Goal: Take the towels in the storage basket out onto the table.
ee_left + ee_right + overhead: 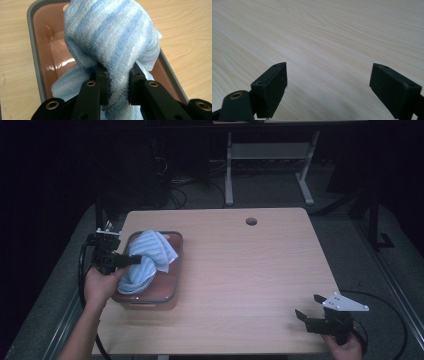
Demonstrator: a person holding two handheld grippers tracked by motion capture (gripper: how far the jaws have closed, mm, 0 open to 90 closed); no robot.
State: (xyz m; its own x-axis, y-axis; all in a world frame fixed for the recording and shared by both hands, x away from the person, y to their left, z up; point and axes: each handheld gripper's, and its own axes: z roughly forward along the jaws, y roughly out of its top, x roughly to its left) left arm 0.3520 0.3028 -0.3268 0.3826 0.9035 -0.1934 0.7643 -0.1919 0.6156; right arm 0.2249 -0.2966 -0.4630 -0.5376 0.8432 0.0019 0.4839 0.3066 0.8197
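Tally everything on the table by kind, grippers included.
Striped blue towel: 1
Brown tray with grey rim: 1
Grippers: 2, left gripper shut on the towel, right gripper open
Total: 4

This looks like a lab or test room. A plain wooden desk (240,270) with a round cable hole (251,221) stands on grey carpet (280,190). At the top of the frame, loose cables (175,185) lie under the grey metal frame (265,165) of another desk, in dim surroundings.
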